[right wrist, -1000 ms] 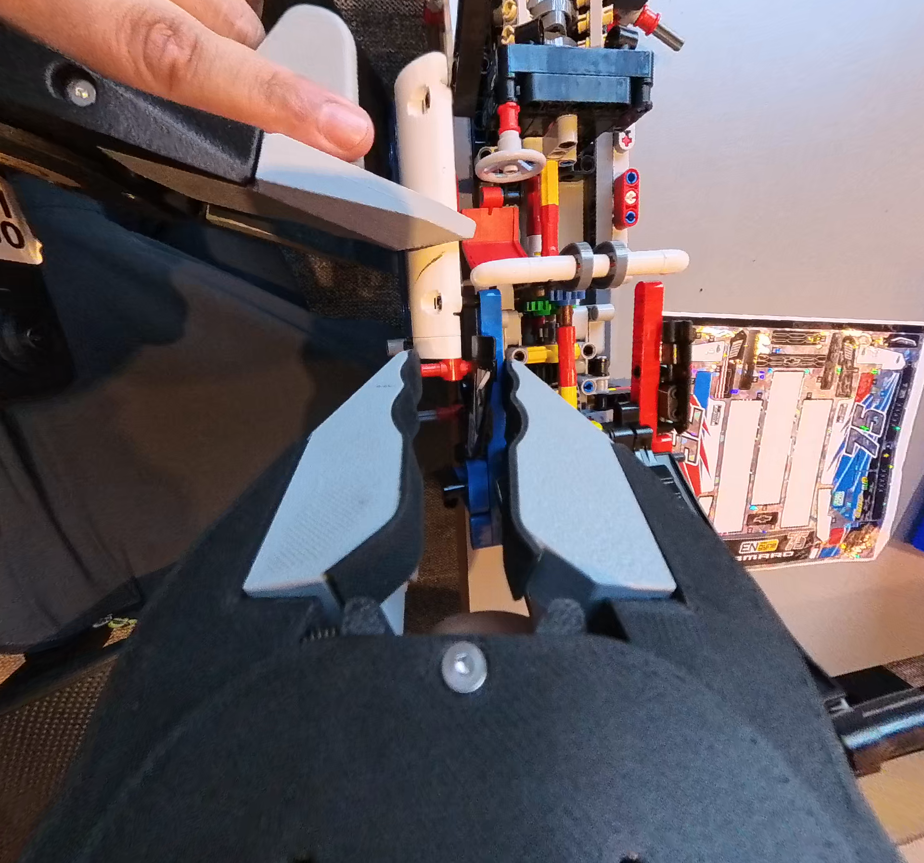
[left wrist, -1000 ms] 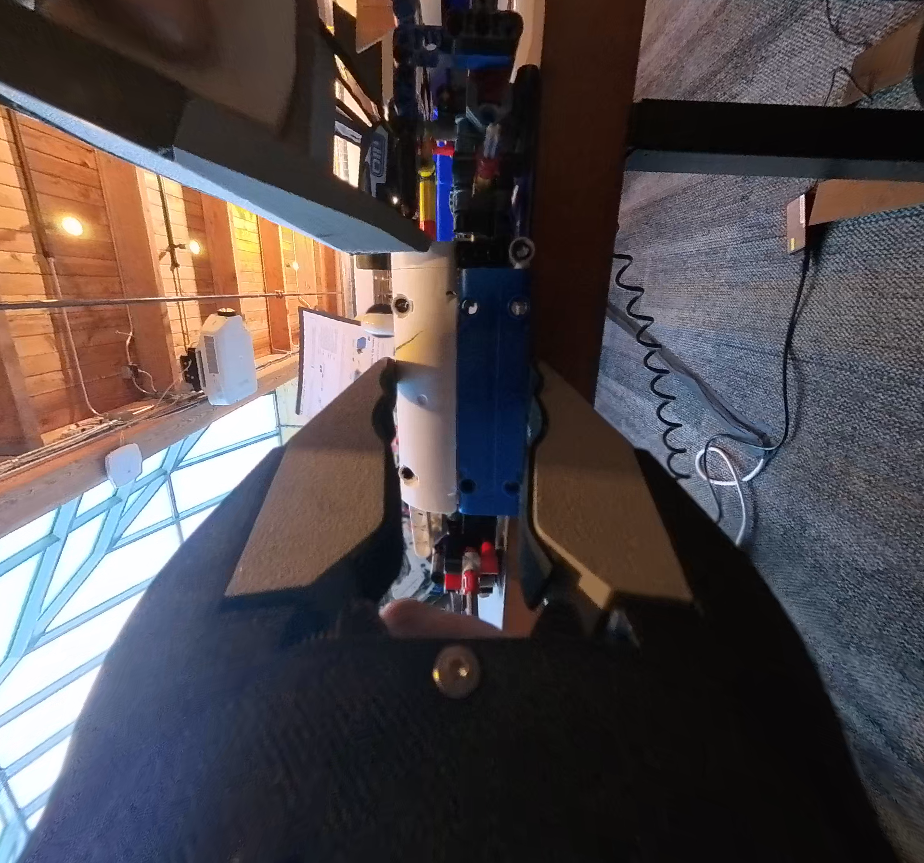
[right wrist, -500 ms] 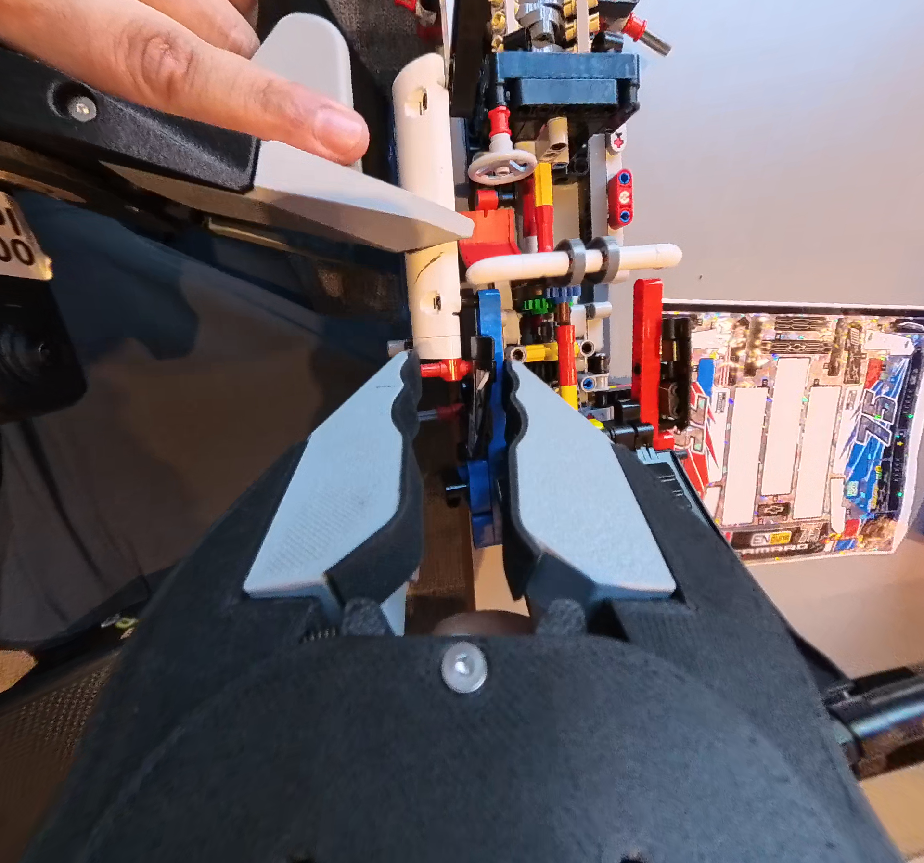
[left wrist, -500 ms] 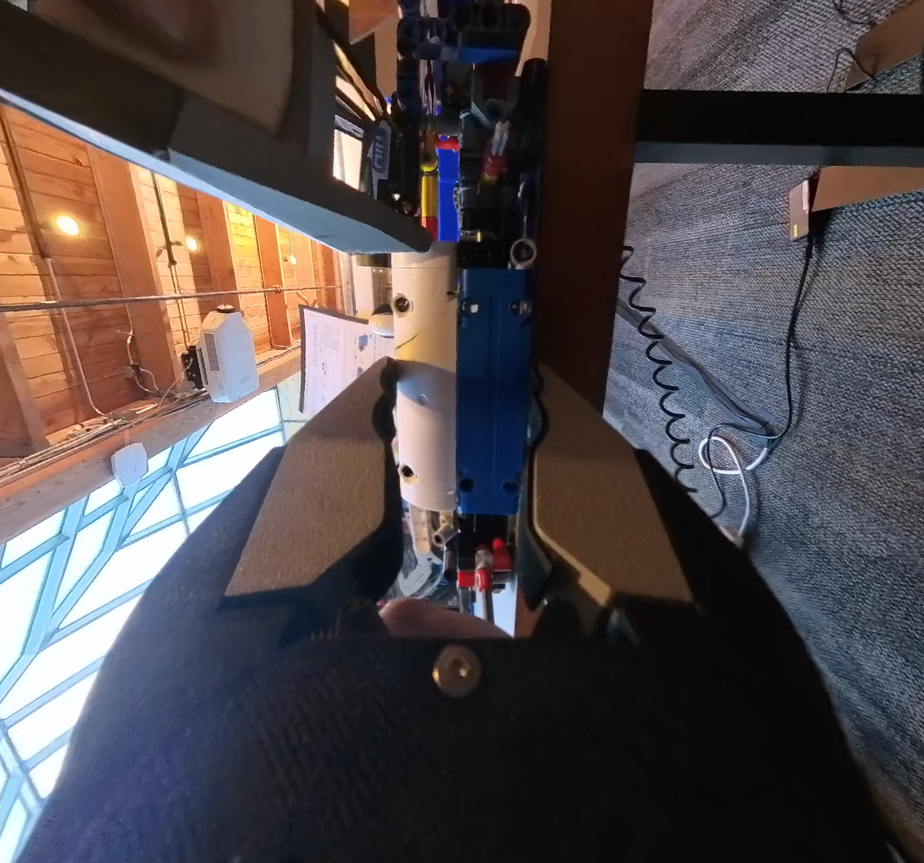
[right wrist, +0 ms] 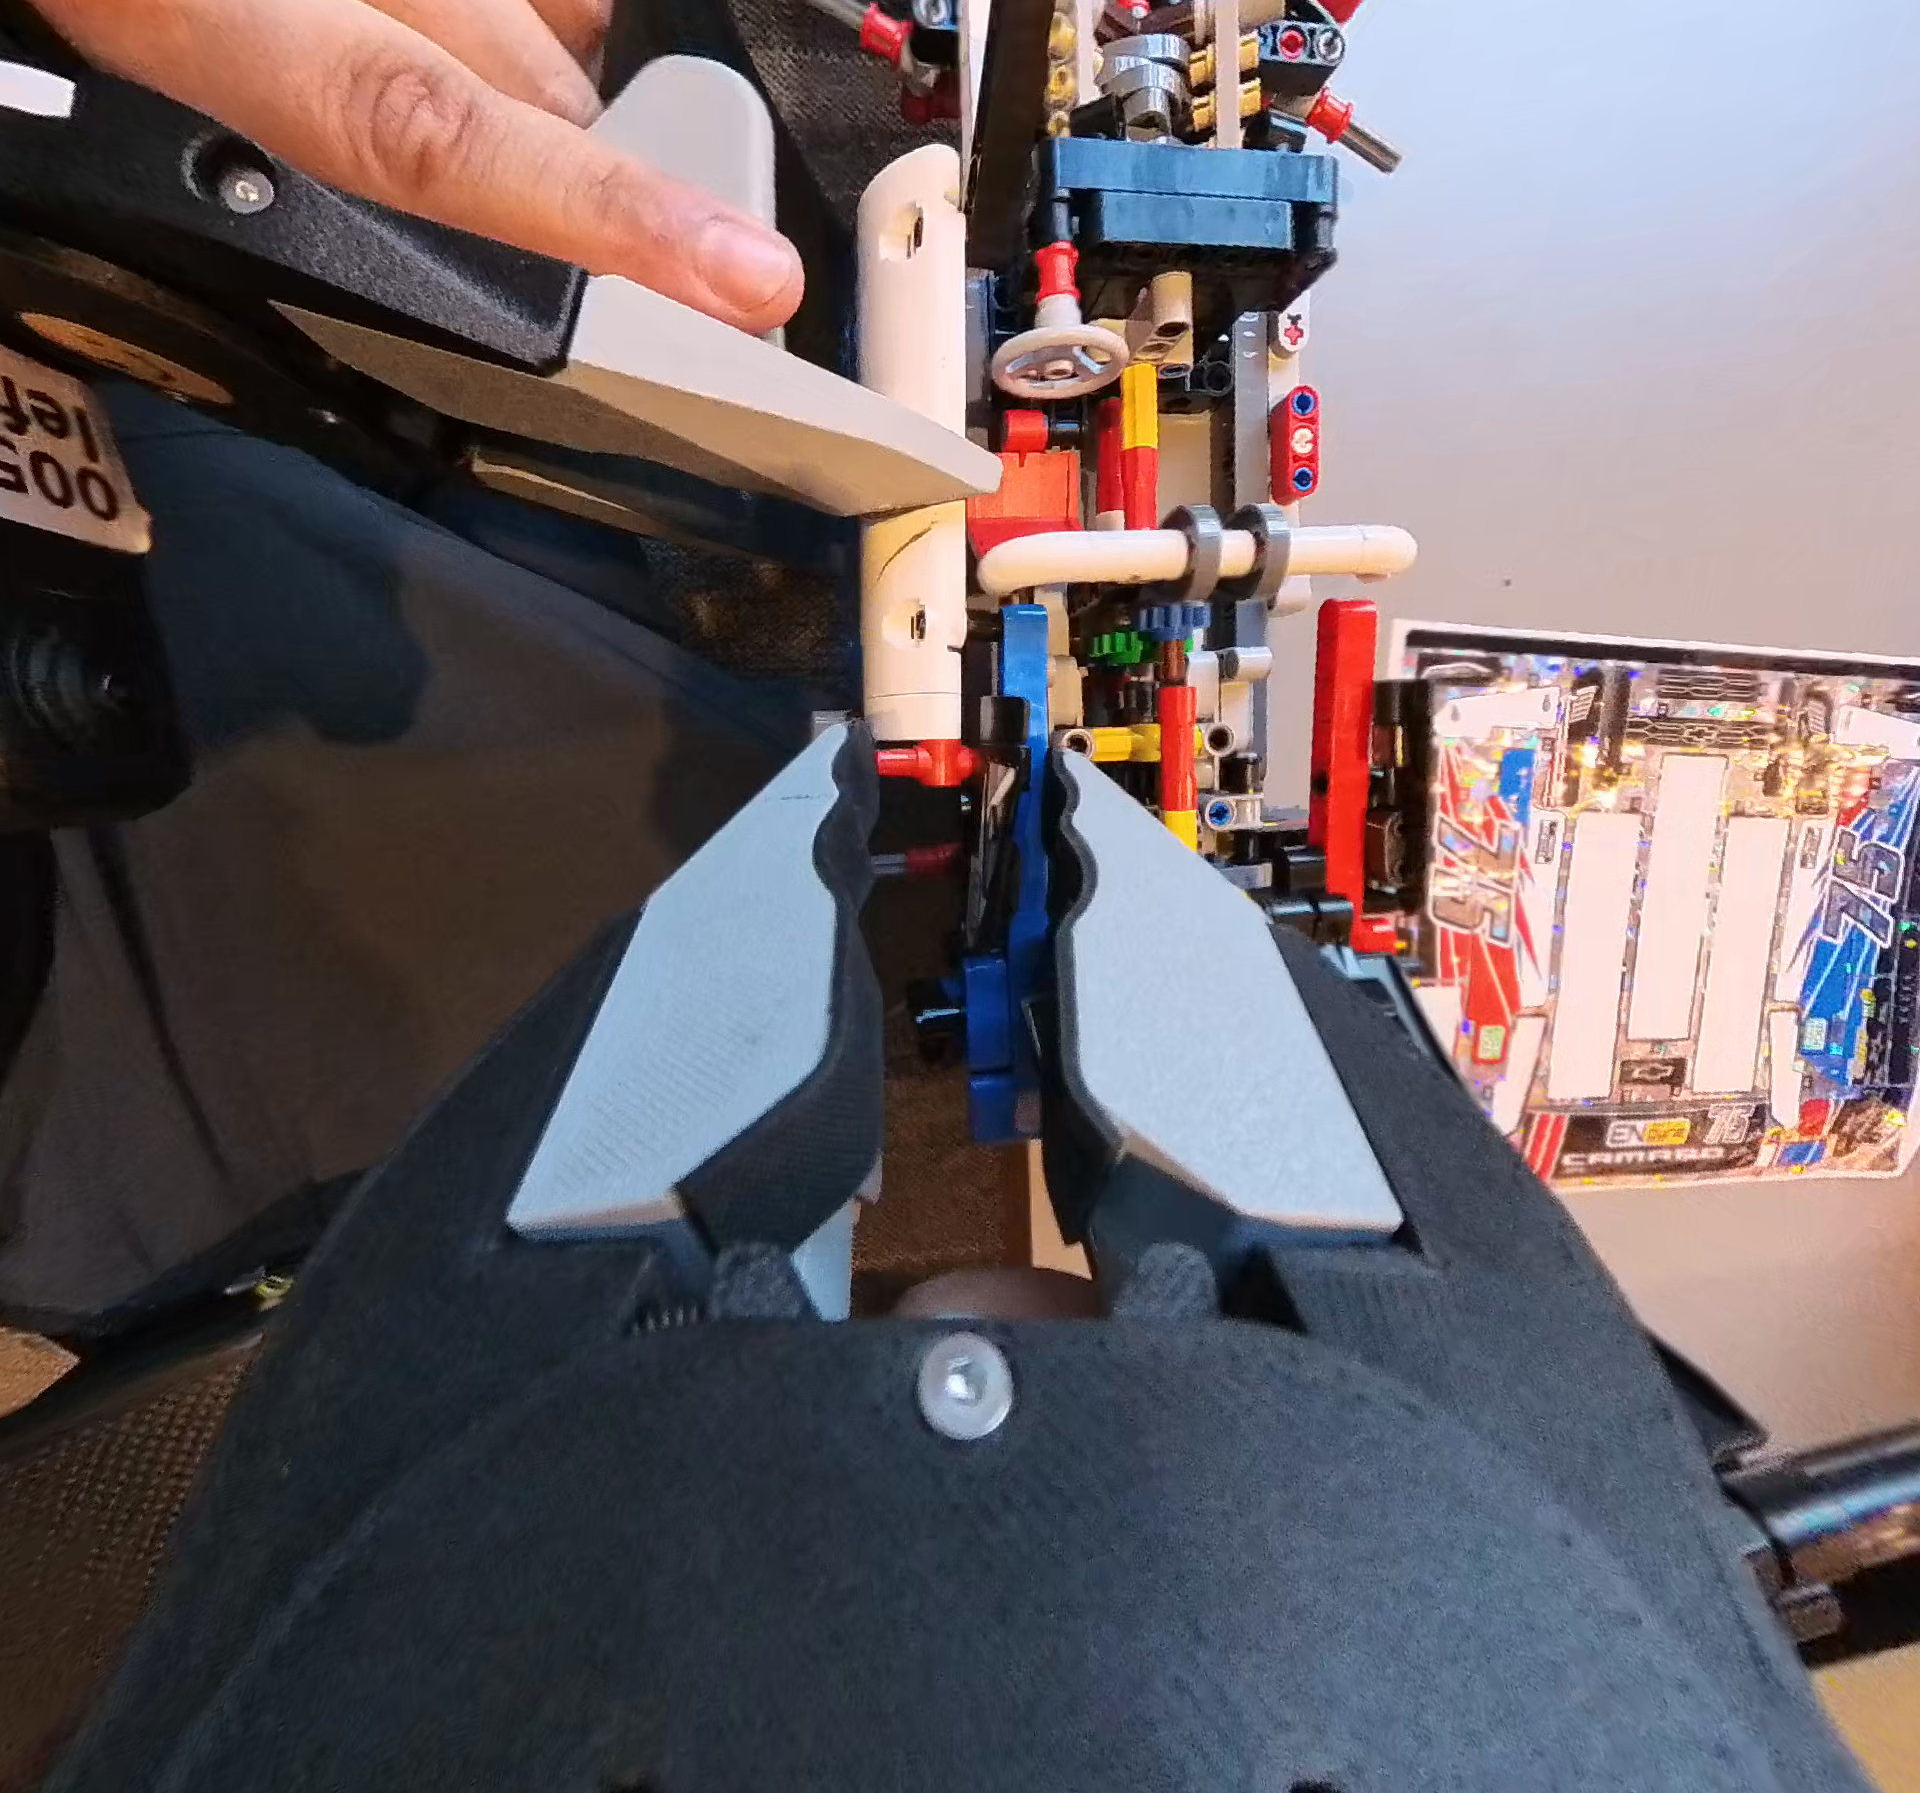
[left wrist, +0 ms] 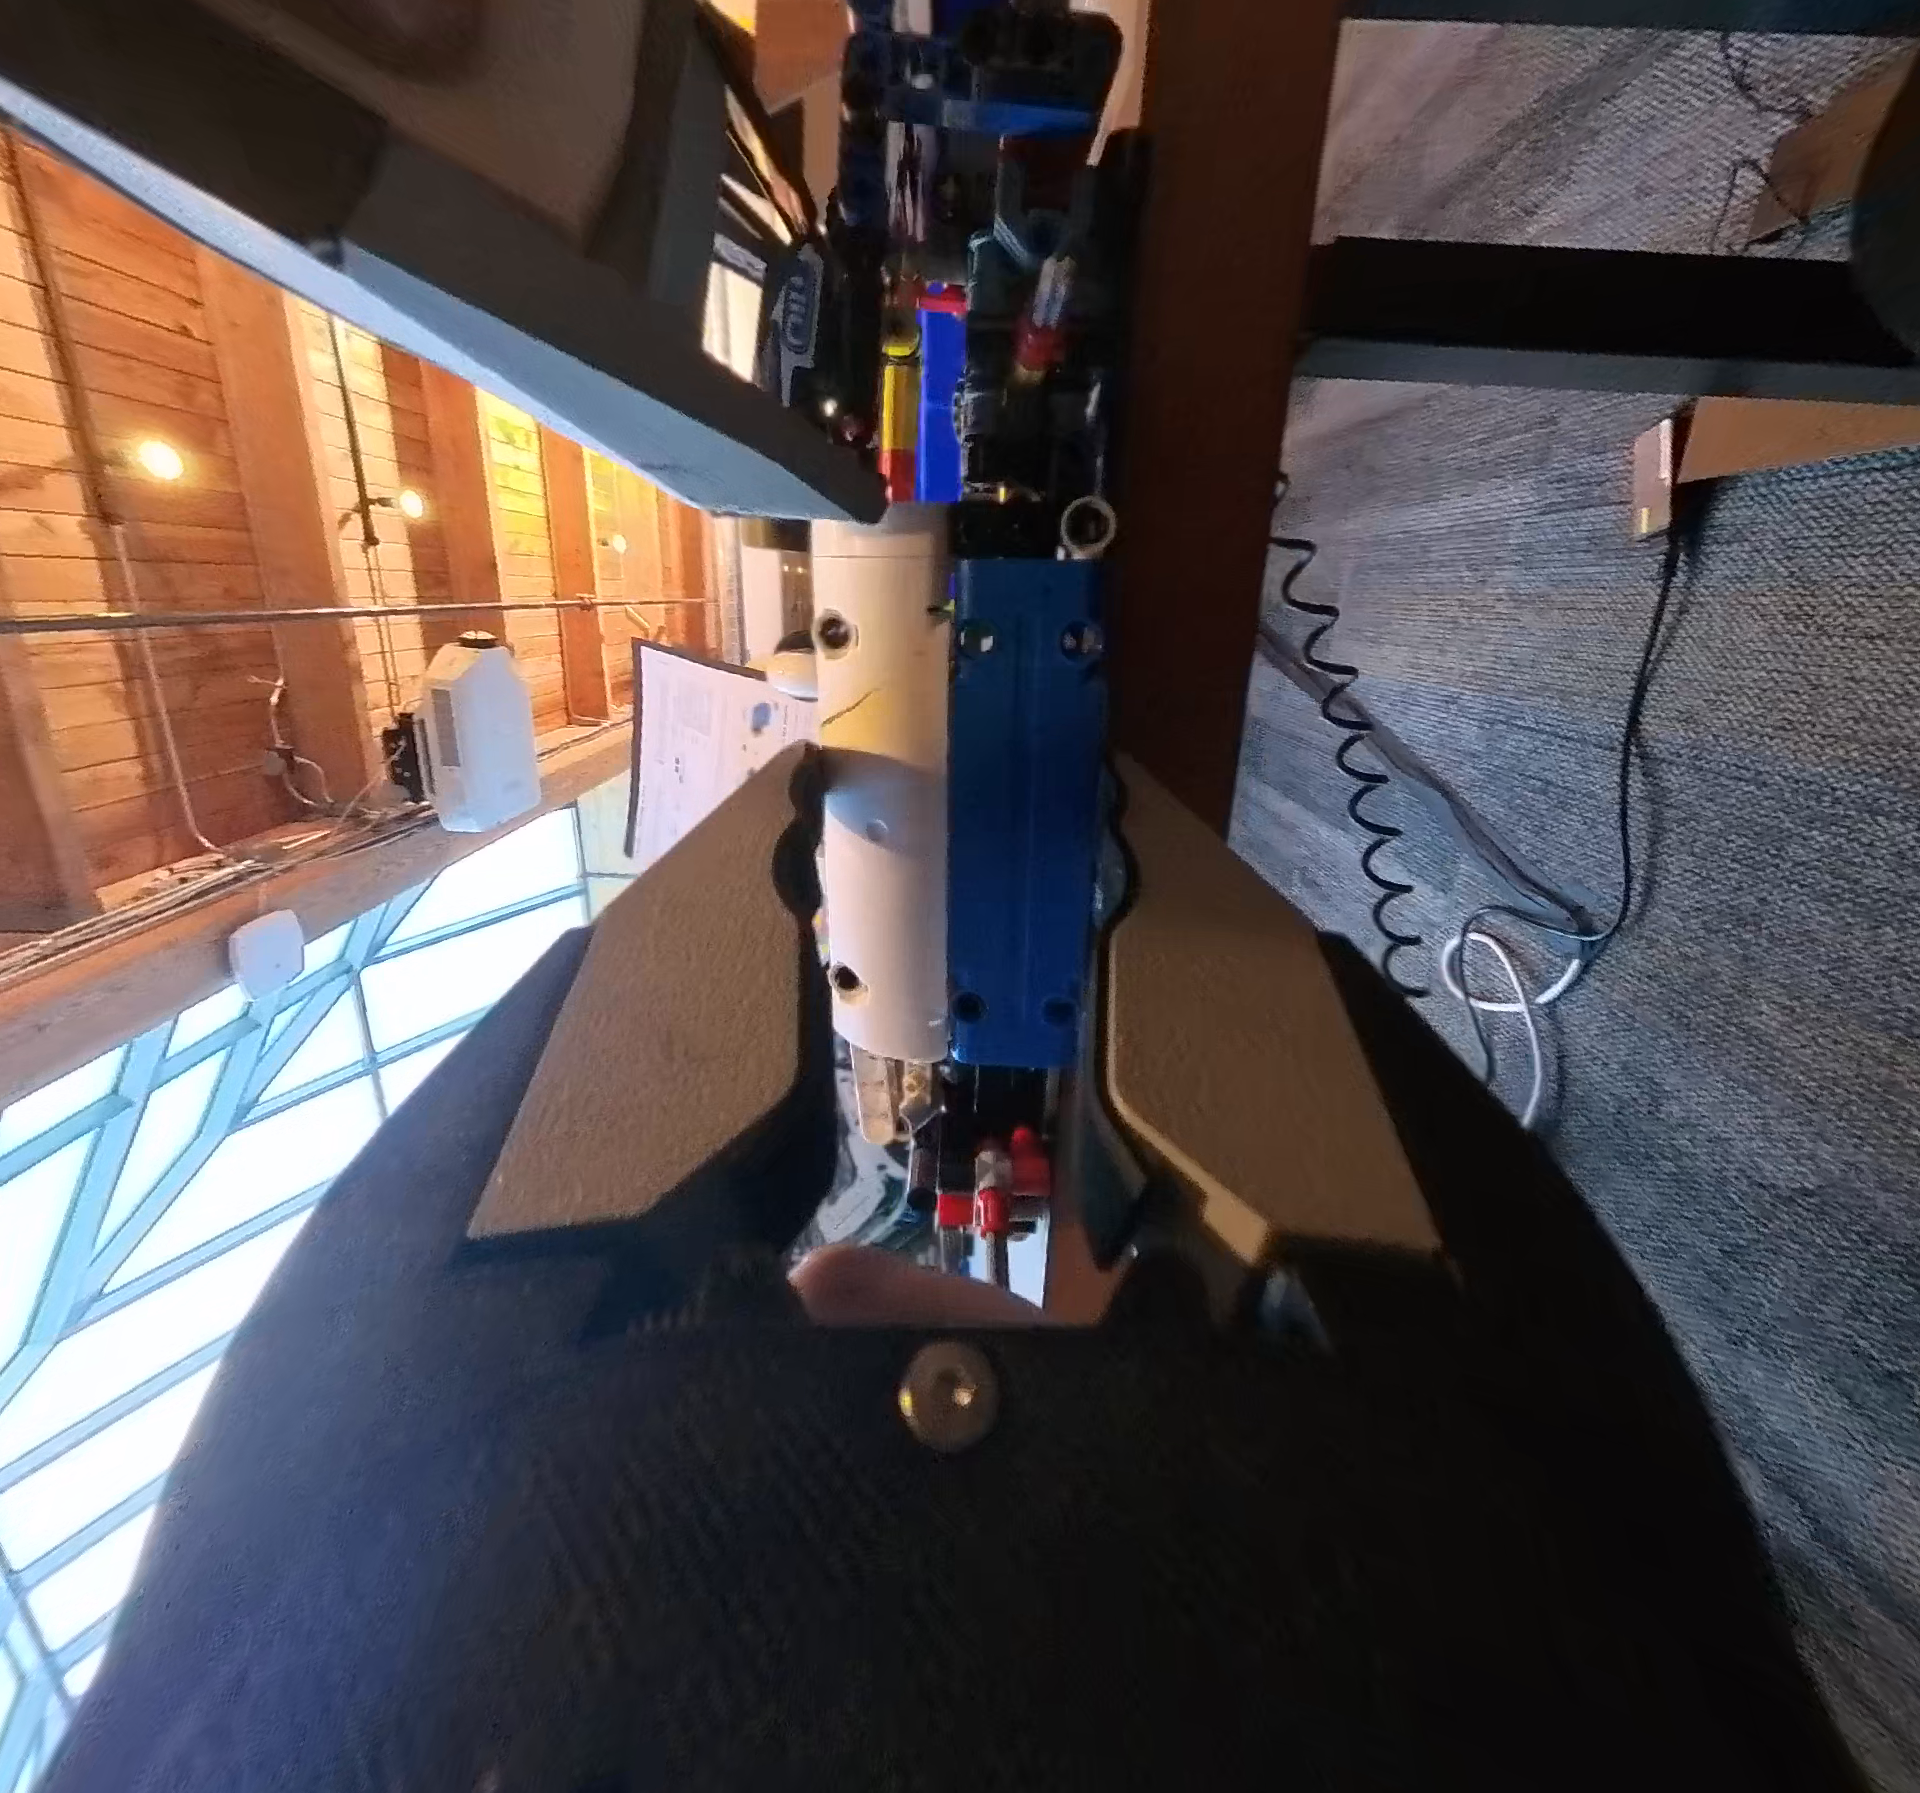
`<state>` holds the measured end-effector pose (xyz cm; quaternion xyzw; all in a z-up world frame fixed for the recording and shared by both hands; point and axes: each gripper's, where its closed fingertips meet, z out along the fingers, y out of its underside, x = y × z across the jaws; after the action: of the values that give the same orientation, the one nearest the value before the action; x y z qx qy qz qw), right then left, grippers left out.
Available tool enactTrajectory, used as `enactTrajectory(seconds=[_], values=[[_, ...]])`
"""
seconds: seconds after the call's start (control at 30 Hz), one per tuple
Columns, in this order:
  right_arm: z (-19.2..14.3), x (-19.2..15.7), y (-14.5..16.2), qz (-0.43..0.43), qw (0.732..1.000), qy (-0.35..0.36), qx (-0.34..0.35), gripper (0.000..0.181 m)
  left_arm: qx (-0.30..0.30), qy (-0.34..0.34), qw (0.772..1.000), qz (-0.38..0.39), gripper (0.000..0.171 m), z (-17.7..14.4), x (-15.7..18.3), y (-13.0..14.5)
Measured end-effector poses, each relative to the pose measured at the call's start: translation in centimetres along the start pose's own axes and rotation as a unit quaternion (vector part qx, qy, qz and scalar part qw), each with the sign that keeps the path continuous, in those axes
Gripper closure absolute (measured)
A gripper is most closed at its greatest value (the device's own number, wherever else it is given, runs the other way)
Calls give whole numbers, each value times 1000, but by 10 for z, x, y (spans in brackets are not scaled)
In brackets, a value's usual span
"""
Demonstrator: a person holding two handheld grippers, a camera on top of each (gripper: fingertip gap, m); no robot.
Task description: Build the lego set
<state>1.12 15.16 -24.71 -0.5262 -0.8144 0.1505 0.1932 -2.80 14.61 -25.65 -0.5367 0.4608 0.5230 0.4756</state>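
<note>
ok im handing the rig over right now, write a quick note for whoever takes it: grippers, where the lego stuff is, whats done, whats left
Left hand-held gripper: shut on the lego model, squeezing its white and blue side panels.
Right hand-held gripper: jaws close around a thin blue piece at the model's near end; a firm clamp cannot be confirmed.
Model is held in the air between both grippers; the sticker sheet lies on the surface behind.
Done: chassis, steering wheel, gears, side panels.
Left: seating the blue piece, further parts, stickers.

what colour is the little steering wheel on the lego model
Light grey. The steering wheel on the lego model shows best in the right wrist view.
</note>
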Motion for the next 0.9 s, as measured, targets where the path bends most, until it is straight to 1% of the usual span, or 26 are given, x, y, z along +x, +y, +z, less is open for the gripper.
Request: enactTrajectory(seconds=[0.13,0.27,0.4,0.53,0.7,0.9], values=[[0,-6,-1,-12,1000,7,-2,150,0,-8,1000,2,122,-5,1,0],[1,-4,-2,13,1000,6,-2,150,4,-19,1000,2,122,-3,1,1],[2,-2,1,-5,1000,26,-18,150,3,-17,1000,3,122,-1,2,0],[1,-2,1,-5,1000,18,-8,150,-1,-13,1000,-1,122,-1,2,0],[2,-1,0,-23,999,43,-2,151,-7,-21,1000,0,122,1,2,2],[3,2,0,-23,998,59,6,151,-9,-11,1000,-27,121,5,2,1]])
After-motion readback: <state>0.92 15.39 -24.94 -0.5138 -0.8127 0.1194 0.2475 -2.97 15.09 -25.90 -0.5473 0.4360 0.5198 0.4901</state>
